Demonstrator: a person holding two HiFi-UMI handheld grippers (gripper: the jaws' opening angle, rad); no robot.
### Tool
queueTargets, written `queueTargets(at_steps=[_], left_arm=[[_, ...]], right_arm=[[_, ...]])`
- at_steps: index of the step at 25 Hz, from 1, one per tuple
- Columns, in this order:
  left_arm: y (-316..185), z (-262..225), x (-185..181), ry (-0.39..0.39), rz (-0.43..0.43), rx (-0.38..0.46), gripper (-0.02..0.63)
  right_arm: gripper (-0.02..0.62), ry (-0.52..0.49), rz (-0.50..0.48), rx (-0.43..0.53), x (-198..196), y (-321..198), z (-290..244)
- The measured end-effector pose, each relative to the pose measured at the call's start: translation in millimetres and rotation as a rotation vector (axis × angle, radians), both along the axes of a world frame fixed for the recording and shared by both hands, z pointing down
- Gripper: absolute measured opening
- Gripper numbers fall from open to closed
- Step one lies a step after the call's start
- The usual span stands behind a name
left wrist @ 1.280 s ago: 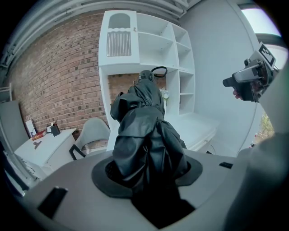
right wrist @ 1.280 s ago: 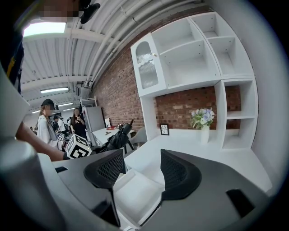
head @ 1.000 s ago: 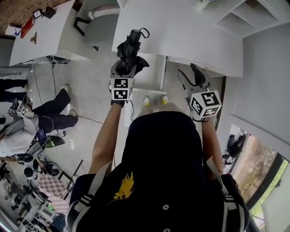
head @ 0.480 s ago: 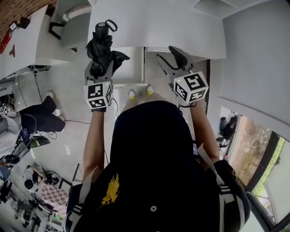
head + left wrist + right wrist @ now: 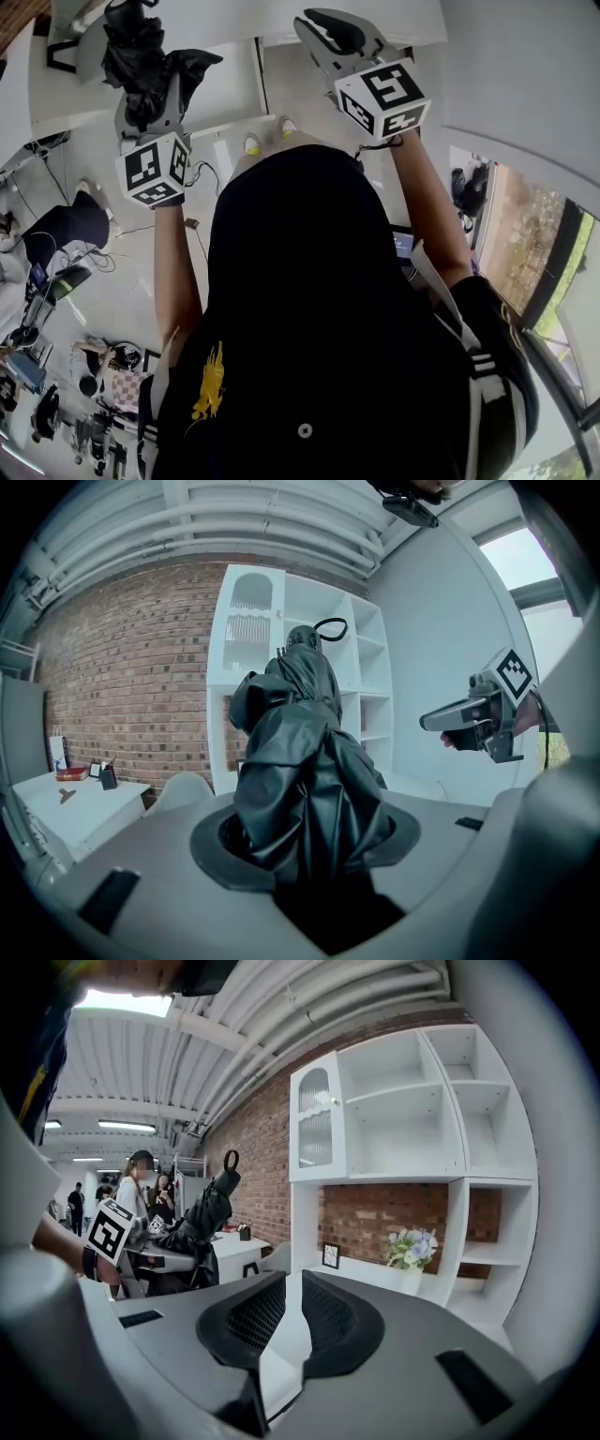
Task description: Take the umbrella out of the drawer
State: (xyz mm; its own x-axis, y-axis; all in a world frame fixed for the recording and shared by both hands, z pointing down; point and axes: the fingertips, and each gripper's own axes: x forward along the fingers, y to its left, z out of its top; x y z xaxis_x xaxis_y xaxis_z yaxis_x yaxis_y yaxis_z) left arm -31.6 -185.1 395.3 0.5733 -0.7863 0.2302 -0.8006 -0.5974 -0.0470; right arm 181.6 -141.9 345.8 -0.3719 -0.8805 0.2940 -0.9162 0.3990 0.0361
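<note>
A folded black umbrella (image 5: 145,52) with a loop strap stands upright in my left gripper (image 5: 141,98), whose jaws are shut on its lower part. In the left gripper view the umbrella (image 5: 305,752) fills the middle and hides the left gripper (image 5: 309,860) pads. My right gripper (image 5: 328,28) is raised beside it at the right, apart from the umbrella. In its own view the right gripper (image 5: 286,1321) jaws are closing to a narrow gap with nothing between them. The umbrella (image 5: 208,1211) shows at the left of that view. No drawer is in view.
A white shelf unit (image 5: 412,1138) stands against a brick wall (image 5: 122,686), with a vase of flowers (image 5: 411,1252) on its ledge. A white desk (image 5: 70,808) and a grey chair (image 5: 183,794) sit at the left. People (image 5: 141,1194) stand in the background.
Both grippers have risen, and the umbrella has gone up with the left one. The right gripper's jaws have narrowed from wide apart to a slim gap.
</note>
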Motion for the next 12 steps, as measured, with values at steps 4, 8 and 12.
queueTargets(at_steps=[4, 8, 12], left_arm=[[-5, -8, 4, 0.009, 0.014, 0.011, 0.229], [-3, -21, 7, 0.019, 0.02, 0.034, 0.229], [-2, -33, 5, 0.03, 0.026, 0.057, 0.229]], right_arm=[[0.048, 0.002, 0.026, 0.016, 7, -7, -7], [0.034, 0.006, 0.029, 0.035, 10, -8, -16], [0.029, 0.011, 0.027, 0.045, 6, -14, -21]])
